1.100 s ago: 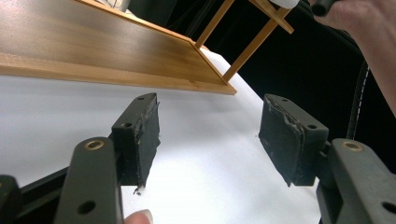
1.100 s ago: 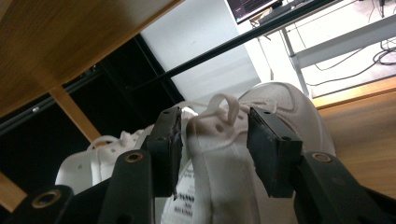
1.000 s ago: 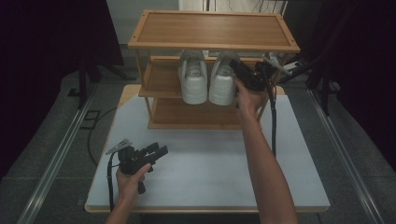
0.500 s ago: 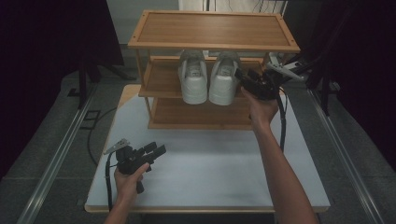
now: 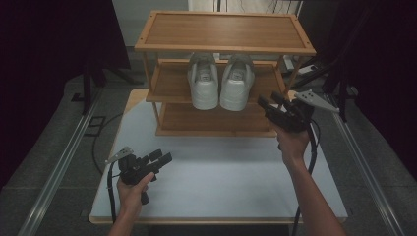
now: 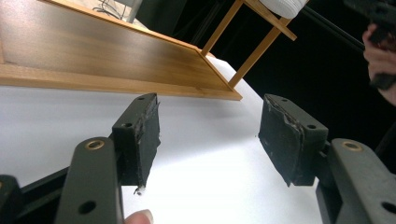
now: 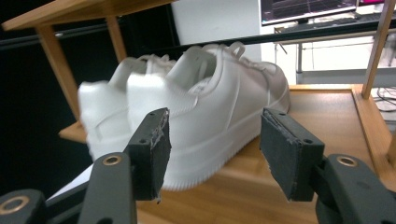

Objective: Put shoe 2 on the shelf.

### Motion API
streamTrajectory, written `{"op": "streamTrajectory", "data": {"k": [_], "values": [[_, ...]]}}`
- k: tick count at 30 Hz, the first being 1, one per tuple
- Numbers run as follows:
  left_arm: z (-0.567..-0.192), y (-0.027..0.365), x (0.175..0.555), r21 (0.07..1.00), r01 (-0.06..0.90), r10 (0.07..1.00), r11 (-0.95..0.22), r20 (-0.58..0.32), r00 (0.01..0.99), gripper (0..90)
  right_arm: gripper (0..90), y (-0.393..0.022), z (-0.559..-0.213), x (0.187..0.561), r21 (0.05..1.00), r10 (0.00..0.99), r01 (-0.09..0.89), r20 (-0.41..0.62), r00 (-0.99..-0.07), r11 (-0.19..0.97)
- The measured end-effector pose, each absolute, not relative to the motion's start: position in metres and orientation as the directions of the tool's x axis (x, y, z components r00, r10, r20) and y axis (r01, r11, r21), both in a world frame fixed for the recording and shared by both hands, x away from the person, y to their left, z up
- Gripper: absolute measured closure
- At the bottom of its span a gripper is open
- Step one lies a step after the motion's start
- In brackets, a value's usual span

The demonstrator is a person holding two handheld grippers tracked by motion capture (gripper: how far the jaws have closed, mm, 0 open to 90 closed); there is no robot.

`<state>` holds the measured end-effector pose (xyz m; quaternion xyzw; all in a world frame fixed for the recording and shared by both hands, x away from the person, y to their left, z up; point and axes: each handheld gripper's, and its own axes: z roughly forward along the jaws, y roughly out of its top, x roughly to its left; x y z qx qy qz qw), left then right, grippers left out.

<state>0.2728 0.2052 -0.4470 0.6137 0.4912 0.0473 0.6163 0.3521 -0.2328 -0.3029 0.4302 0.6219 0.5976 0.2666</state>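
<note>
The left gripper (image 5: pixel 158 161) rested low over the white table (image 5: pixel 221 172), jaws spread and empty; farther off, the right gripper (image 5: pixel 269 102), jaws just opened wide, hung beside the white shoes (image 5: pixel 221 83), apart from them, on the rack's (image 5: pixel 223 34) middle shelf

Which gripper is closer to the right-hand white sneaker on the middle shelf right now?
Right. The right gripper sits open just off the right sneaker, at the shelf's right end. The left gripper rests low over the table, well in front of the rack.
</note>
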Motion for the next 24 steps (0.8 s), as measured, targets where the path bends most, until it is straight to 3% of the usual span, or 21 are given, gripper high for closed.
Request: {"op": "streamTrajectory", "data": {"k": [13, 20, 24], "values": [[-0.445, 0.211, 0.272, 0.798, 0.54, 0.654, 0.268, -0.562, 0.506, 37.7, 42.3, -0.25, -0.377, 0.29, 0.973, 0.811, 0.218, 0.184, -0.555, -0.072], [-0.444, 0.209, 0.272, 0.809, 0.532, 0.667, 0.25, -0.542, 0.512, 37.4, 40.9, -0.258, -0.381, 0.283, 0.976, 0.808, 0.204, 0.181, -0.561, -0.077], [-0.447, 0.21, 0.274, 0.812, 0.534, 0.678, 0.234, -0.53, 0.508, 37.4, 38.7, -0.265, -0.389, 0.284, 0.974, 0.832, 0.228, 0.123, -0.541, 0.004]]}}
